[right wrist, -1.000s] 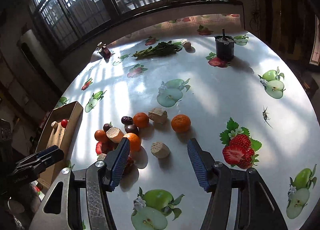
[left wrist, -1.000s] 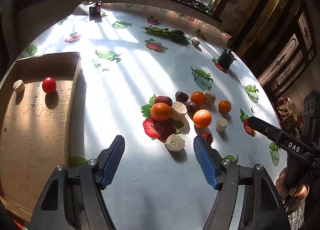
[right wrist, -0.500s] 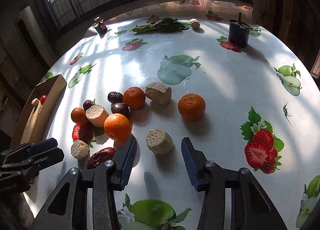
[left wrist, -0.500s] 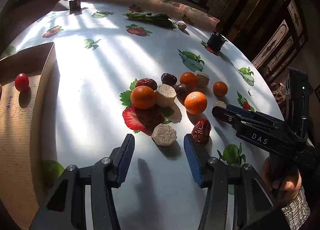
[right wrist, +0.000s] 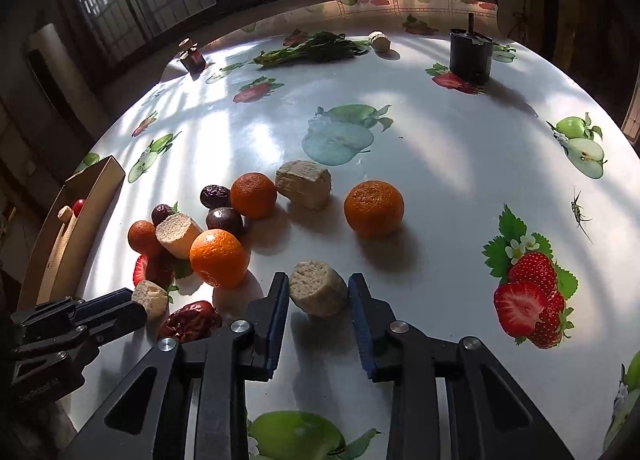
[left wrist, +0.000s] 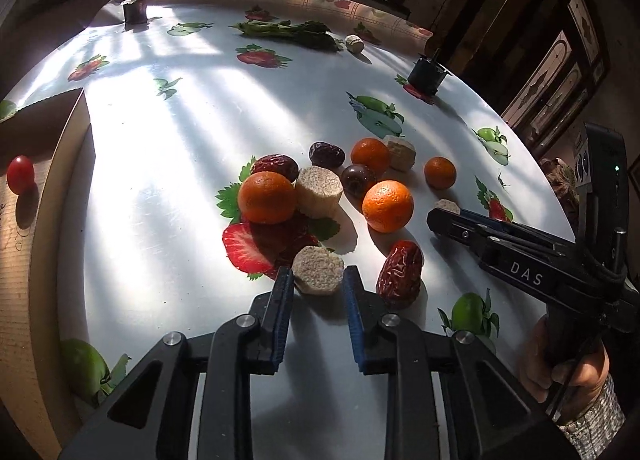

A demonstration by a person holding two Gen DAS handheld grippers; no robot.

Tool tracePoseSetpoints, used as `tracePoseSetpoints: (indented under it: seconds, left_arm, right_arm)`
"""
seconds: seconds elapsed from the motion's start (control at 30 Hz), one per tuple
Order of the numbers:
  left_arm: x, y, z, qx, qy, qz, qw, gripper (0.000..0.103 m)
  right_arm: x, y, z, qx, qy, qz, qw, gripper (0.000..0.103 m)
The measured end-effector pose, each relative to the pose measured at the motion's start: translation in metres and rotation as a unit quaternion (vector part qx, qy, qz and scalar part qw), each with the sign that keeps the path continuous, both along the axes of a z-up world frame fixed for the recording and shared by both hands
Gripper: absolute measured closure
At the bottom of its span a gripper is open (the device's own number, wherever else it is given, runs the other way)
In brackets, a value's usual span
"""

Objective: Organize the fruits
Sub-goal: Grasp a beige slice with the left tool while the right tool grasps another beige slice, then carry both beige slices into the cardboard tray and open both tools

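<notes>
My left gripper [left wrist: 318, 280] has its blue pads closed against the sides of a beige sugarcane chunk [left wrist: 317, 270] on the table; the same chunk shows in the right wrist view [right wrist: 150, 298]. My right gripper [right wrist: 318, 292] brackets another beige chunk [right wrist: 318, 292], pads close to its sides. Several oranges [right wrist: 218, 258], dark dates [right wrist: 224, 218] and a red jujube [left wrist: 400, 273] lie clustered beside them. A cardboard box [left wrist: 36, 219] at left holds a cherry tomato [left wrist: 20, 173].
A dark pot [right wrist: 470, 55], green vegetable stalks [right wrist: 312, 49], a small jar [right wrist: 194, 59] and a lone chunk [right wrist: 379, 41] stand at the table's far side. The table edge curves right. The right gripper [left wrist: 500, 244] is in the left view.
Both grippers moved forward and down to the fruit pile and narrowed their jaws, the left around the near chunk, the right around the chunk by the orange.
</notes>
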State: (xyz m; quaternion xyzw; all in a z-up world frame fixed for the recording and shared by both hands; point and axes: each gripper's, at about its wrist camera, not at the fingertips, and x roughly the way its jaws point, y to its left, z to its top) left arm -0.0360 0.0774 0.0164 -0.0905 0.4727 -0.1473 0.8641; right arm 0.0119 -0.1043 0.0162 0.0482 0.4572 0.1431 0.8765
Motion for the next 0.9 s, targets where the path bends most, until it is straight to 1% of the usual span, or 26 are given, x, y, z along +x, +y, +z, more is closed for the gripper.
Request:
tracePoseSetpoints:
  seconds: [0.13, 0.2, 0.3, 0.37, 0.4, 0.5, 0.57, 0.63, 0.73, 0.83, 0.9]
  left_arm:
    - [0.002, -0.006, -0.002, 0.004, -0.003, 0.002, 1.0, 0.076]
    - [0.004, -0.009, -0.003, 0.012, -0.004, 0.008, 0.9999, 0.076]
    - [0.006, -0.012, -0.003, 0.023, -0.011, 0.02, 0.9995, 0.071]
    - [0.007, -0.012, -0.003, 0.026, -0.012, 0.022, 0.9994, 0.071]
    - [0.007, -0.014, -0.003, 0.029, -0.012, 0.021, 0.9993, 0.075]
    - [0.004, -0.016, -0.002, 0.039, -0.014, 0.018, 0.999, 0.075]
    - [-0.002, -0.012, 0.002, 0.039, -0.019, 0.025, 0.9988, 0.075]
    - [-0.008, -0.005, 0.01, 0.028, -0.023, 0.033, 0.9988, 0.075]
    - [-0.025, 0.015, 0.03, 0.004, -0.035, 0.048, 0.9982, 0.075]
    - [-0.04, 0.045, 0.051, -0.016, -0.046, 0.069, 0.9964, 0.075]
    - [-0.05, 0.069, 0.064, -0.017, -0.058, 0.085, 0.9945, 0.075]
  right_arm:
    - [-0.001, -0.001, -0.001, 0.003, -0.003, -0.003, 1.0, 0.071]
    - [-0.002, 0.0, -0.001, 0.002, -0.006, -0.004, 1.0, 0.071]
    - [-0.003, 0.001, 0.0, -0.005, -0.008, -0.005, 1.0, 0.071]
    - [-0.003, 0.002, 0.0, -0.01, -0.009, -0.005, 1.0, 0.071]
    - [-0.004, 0.003, 0.0, -0.013, -0.009, -0.006, 1.0, 0.071]
    - [-0.004, 0.002, 0.002, -0.015, -0.006, -0.01, 1.0, 0.071]
    - [-0.007, 0.0, 0.005, -0.012, -0.006, -0.013, 1.0, 0.071]
    - [-0.011, -0.001, 0.011, -0.007, -0.009, -0.014, 1.0, 0.071]
    - [-0.02, 0.002, 0.029, 0.002, -0.02, -0.007, 1.0, 0.071]
    - [-0.033, 0.017, 0.053, 0.008, -0.04, 0.016, 0.999, 0.071]
    - [-0.042, 0.035, 0.07, 0.012, -0.055, 0.038, 0.998, 0.071]
